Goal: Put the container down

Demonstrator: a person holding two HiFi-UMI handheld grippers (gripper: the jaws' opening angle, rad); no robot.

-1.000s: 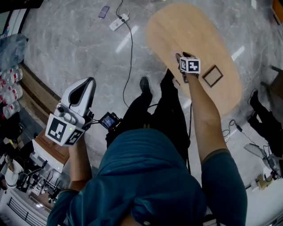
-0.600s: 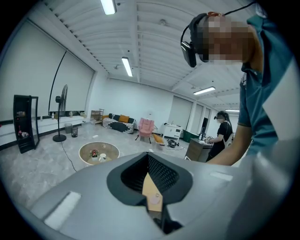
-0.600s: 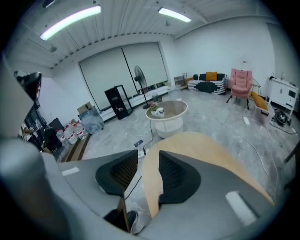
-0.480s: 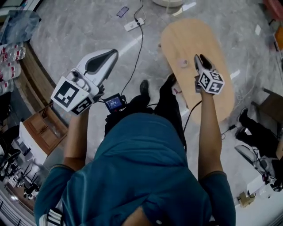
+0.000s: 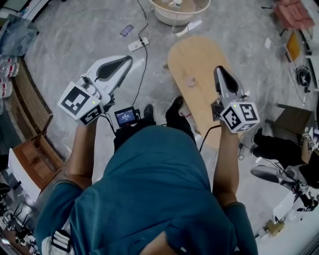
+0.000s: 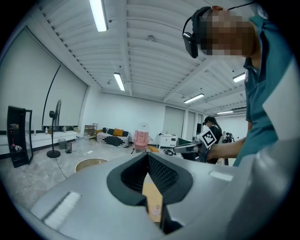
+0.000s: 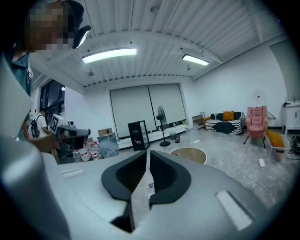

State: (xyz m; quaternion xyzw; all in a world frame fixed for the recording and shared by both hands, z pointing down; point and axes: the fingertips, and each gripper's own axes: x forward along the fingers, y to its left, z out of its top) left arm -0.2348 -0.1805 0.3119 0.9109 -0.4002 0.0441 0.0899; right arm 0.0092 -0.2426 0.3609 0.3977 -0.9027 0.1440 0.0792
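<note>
A small pinkish container (image 5: 190,81) stands alone on the oval wooden table (image 5: 199,114). My right gripper (image 5: 218,69) is held up over the table's right side, apart from the container. Its jaws are closing, with only a thin slit left and nothing between them (image 7: 148,154). My left gripper (image 5: 127,59) is raised over the floor to the left of the table, jaws together and empty. In the left gripper view the table (image 6: 151,194) and the container (image 6: 155,209) show below the jaws (image 6: 147,157).
A round tub (image 5: 179,10) sits on the floor beyond the table. A power strip (image 5: 136,45) with its cable and a phone (image 5: 126,30) lie on the marble floor. Wooden furniture (image 5: 35,154) stands at the left, and gear and boxes (image 5: 294,124) at the right.
The right gripper has drawn back and up from the table, and its jaws have narrowed from wide to a slit. The container stays on the table. The left gripper stays raised.
</note>
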